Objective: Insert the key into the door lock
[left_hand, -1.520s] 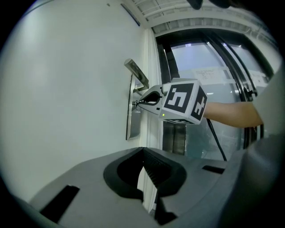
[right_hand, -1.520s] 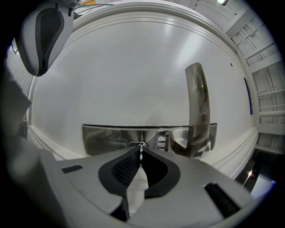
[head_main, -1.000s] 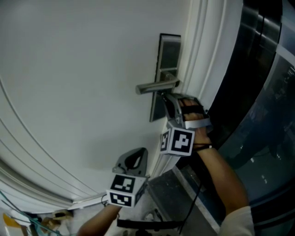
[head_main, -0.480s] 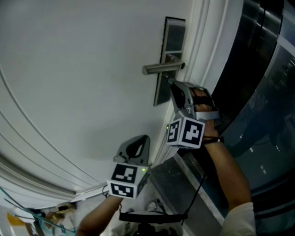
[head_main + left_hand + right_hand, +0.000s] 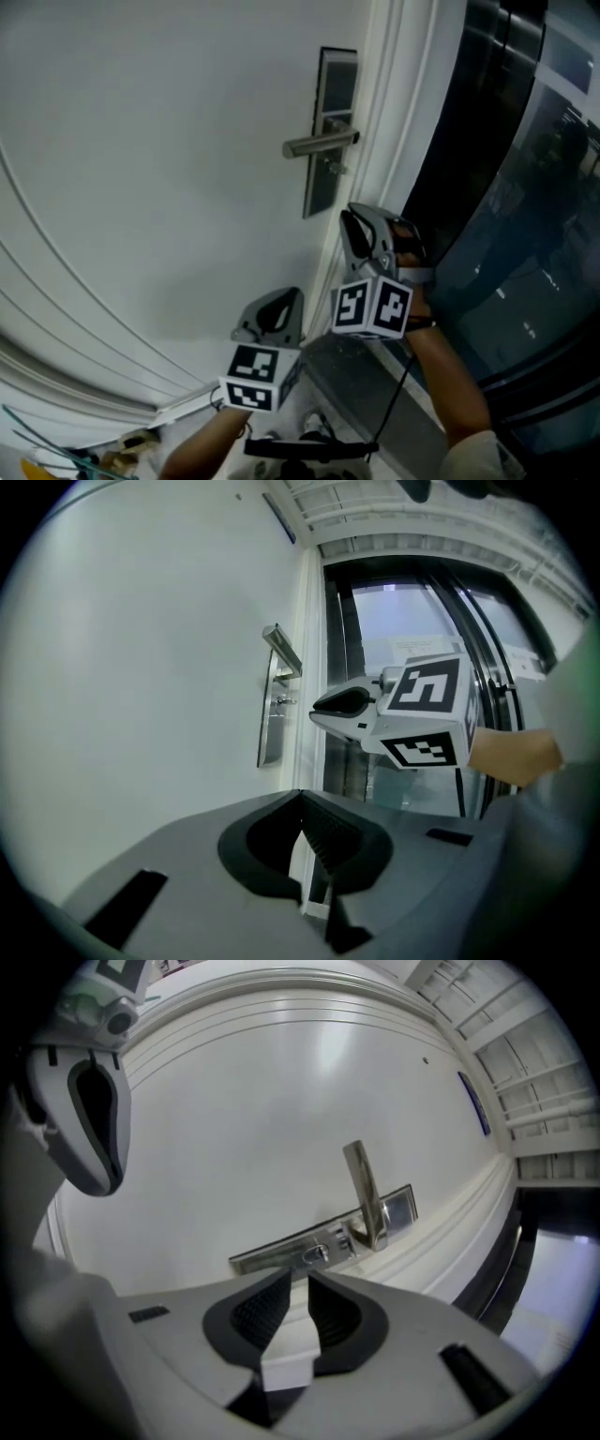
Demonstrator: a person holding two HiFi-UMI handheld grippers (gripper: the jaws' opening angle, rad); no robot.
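Seeing my right claw point(image 5: 292, 1283) slightly parted and empty, left claw point(image 5: 302, 803) closed on nothing, I judge the key point(image 5: 319, 1253) sits in the door lock point(image 5: 272, 1258) just ahead; I'd approach squarely, gently.

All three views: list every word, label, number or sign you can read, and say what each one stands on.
No text can be read in any view.
Blue plate on the door: too small to read.
Pale sheet right of the door: blurred, unreadable.
Marker cubes: black-and-white square patterns only, no letters or numbers.
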